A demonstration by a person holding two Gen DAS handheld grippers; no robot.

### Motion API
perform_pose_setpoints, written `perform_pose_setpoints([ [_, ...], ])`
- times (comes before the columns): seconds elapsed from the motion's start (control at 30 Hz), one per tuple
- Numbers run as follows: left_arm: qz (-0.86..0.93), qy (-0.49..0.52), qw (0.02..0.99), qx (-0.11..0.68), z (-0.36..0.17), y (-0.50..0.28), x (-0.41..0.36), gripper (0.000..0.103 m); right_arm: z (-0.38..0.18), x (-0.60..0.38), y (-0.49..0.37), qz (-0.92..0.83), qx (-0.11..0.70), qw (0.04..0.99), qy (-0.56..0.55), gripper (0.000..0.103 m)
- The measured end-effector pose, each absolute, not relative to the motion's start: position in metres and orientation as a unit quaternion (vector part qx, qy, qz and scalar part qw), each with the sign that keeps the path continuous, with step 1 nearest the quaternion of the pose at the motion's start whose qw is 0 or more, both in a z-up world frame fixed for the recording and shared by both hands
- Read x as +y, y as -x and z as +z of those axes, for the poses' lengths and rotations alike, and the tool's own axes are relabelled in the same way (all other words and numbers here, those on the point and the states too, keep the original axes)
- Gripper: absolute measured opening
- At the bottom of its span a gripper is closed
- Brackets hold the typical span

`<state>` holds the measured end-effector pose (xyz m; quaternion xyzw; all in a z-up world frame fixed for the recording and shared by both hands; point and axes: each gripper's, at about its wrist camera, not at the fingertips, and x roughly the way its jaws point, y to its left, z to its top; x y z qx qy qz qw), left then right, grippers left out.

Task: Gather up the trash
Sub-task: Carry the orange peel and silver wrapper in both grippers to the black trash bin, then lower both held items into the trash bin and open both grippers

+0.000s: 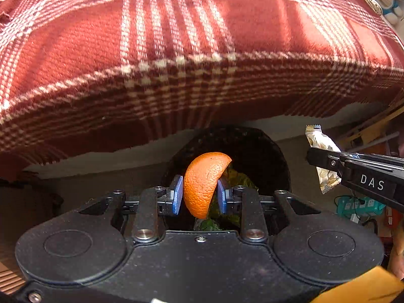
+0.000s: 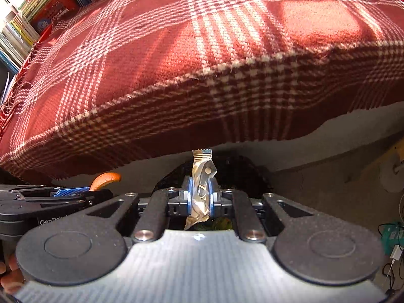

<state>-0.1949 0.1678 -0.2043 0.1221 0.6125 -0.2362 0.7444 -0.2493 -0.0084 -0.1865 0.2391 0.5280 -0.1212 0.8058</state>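
My left gripper (image 1: 200, 195) clamped the stiff, light orange peel (image 1: 202, 184) mid-curve; right gripper (image 2: 201, 197) pinched the flimsy wrapper (image 2: 200, 192) mid-length.

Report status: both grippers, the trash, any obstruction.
Left gripper shut on orange peel. Right gripper shut on snack wrapper. Both above black bin. Nothing blocking.
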Motion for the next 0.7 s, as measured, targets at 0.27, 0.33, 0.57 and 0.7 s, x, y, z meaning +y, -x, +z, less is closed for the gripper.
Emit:
perform_pose_setpoints([
  [0.27,-0.228,-0.137,0.71,0.652,-0.265,0.201,0.166,0.027,-0.237,0.007,0.249,-0.124,0.567,0.777,-0.244,0.019],
  [0.33,-0.225,-0.142,0.706,0.656,-0.274,0.201,0.166,0.027,-0.245,0.009,0.248,-0.125,0.573,0.773,-0.243,0.023],
  [0.57,-0.212,-0.151,0.701,0.664,-0.291,0.201,0.169,0.052,-0.259,0.014,0.246,-0.127,0.578,0.767,-0.247,0.053],
  [0.7,-0.205,-0.148,0.696,0.672,-0.297,0.199,0.169,0.055,-0.263,0.011,0.243,-0.127,0.582,0.764,-0.248,0.057],
])
